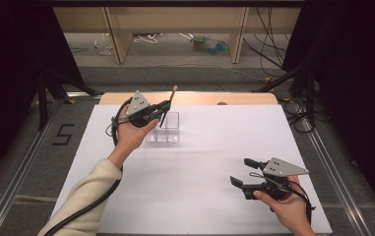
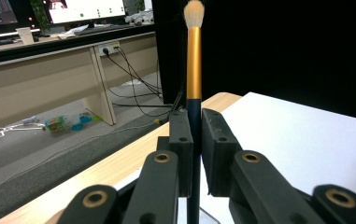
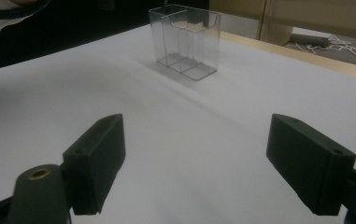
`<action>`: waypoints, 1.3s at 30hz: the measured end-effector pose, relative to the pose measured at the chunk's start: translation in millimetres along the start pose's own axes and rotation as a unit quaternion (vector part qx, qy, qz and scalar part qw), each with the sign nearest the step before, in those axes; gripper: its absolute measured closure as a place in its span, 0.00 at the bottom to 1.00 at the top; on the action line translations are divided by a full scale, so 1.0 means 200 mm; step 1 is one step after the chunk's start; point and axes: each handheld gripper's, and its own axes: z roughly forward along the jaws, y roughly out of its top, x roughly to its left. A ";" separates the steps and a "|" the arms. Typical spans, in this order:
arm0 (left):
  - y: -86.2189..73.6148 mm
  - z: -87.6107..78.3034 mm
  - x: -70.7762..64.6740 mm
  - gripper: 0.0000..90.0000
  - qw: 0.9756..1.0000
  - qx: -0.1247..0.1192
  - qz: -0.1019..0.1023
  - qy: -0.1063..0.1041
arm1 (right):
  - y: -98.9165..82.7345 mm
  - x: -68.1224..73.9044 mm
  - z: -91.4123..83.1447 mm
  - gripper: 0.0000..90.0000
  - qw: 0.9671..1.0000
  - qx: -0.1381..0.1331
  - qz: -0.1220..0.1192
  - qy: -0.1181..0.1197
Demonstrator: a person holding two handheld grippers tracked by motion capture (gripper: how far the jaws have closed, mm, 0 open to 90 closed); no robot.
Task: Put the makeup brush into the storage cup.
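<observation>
We take the clear organizer (image 1: 163, 129) on the white table sheet (image 1: 200, 162) as our landmark. At its left edge, just beside and partly over it, we find the left gripper (image 1: 166, 109), held up off the sheet by a hand in a cream sleeve (image 1: 84, 196). Its jaws are clenched on the dark handle of a makeup brush (image 1: 171, 102). From the left gripper view we see the brush (image 2: 194, 70) standing upright between the pads, gold ferrule above the dark handle, pale bristle tuft at the top. In the high view the brush rises above the organizer's left part, tip tilted slightly away from us; we cannot tell whether its lower end is inside a compartment.

The organizer itself (image 3: 186, 42) stands upright, with inner dividers.

Well to the right of the organizer and nearer the table's front edge, we note the right gripper (image 1: 242, 172), low over the sheet. Its jaws are released, spread wide, with bare sheet between them, pointing toward the organizer.
</observation>
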 end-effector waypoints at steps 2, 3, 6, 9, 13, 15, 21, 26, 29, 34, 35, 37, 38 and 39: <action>0.00 0.00 0.00 0.92 1.000 -0.001 0.001 0.000 | 0.00 0.00 0.01 0.23 1.000 -0.015 -0.006 0.000; 0.00 0.00 0.00 0.92 1.000 -0.001 0.001 -0.001 | 0.00 0.00 0.01 0.23 1.000 -0.015 -0.006 0.000; 0.01 0.00 0.00 0.92 1.000 -0.002 0.001 0.000 | 0.00 0.00 0.01 0.23 1.000 -0.015 -0.006 0.000; 0.01 0.01 0.00 0.92 1.000 -0.004 0.000 -0.001 | 0.00 0.00 0.01 0.23 1.000 -0.006 0.000 -0.002; 0.01 0.01 0.01 0.92 1.000 -0.003 0.000 0.002 | 0.00 0.00 0.00 0.23 1.000 -0.002 0.000 -0.001; 0.01 0.01 0.01 0.92 1.000 -0.004 -0.001 0.002 | 0.00 0.00 0.01 0.23 1.000 -0.007 0.005 0.005; 0.02 0.01 0.01 0.92 1.000 -0.006 -0.001 0.003 | 0.00 0.00 0.01 0.23 1.000 -0.008 0.004 0.006; 0.02 0.02 0.01 0.92 1.000 -0.008 0.001 0.002 | 0.00 0.00 0.01 0.23 1.000 -0.008 0.002 0.003; 0.02 0.03 0.01 0.92 1.000 -0.007 0.003 0.002 | 0.00 0.00 0.00 0.23 1.000 -0.007 -0.007 -0.004; 0.02 0.03 0.01 0.92 1.000 -0.007 0.003 0.002 | 0.00 0.00 0.00 0.23 1.000 -0.007 -0.006 -0.003; 0.02 0.03 0.01 0.92 1.000 -0.008 0.003 0.002 | 0.00 0.00 0.00 0.23 1.000 -0.007 -0.007 -0.003; 0.03 0.03 0.01 0.92 1.000 -0.009 0.002 0.003 | 0.00 0.00 0.00 0.23 1.000 -0.007 -0.007 -0.004; 0.03 0.03 0.01 0.92 1.000 -0.009 0.002 0.003 | 0.00 0.00 0.00 0.23 1.000 -0.006 -0.007 -0.004; 0.03 0.03 0.01 0.92 1.000 -0.010 0.003 0.004 | 0.00 0.00 0.00 0.23 1.000 -0.007 -0.007 -0.004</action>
